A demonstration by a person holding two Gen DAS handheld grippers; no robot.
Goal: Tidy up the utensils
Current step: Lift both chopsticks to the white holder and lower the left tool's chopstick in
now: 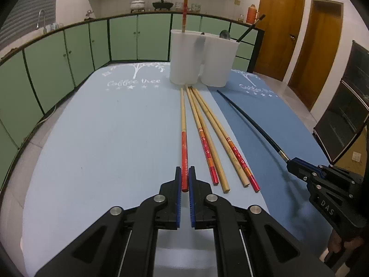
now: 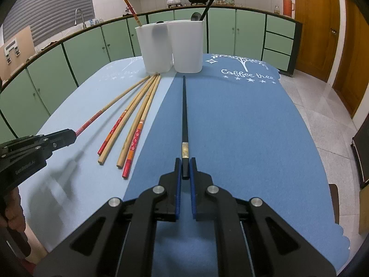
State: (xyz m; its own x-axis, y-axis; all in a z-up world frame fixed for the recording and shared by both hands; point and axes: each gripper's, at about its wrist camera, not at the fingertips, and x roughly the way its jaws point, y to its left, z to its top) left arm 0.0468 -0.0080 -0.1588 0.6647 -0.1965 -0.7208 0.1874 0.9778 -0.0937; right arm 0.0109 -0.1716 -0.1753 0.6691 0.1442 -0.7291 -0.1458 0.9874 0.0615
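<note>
Both grippers point down at a slant, side by side: the left gripper (image 1: 185, 175) is clamped on a red chopstick (image 1: 183, 124), the right gripper (image 2: 185, 167) on a black chopstick (image 2: 184, 110), each near its butt end.

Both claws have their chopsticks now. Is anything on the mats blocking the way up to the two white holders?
Nothing visible does. The left claw grips a red-ended chopstick, the right claw a black chopstick. Both point at the white holders, whose tops are open.
</note>
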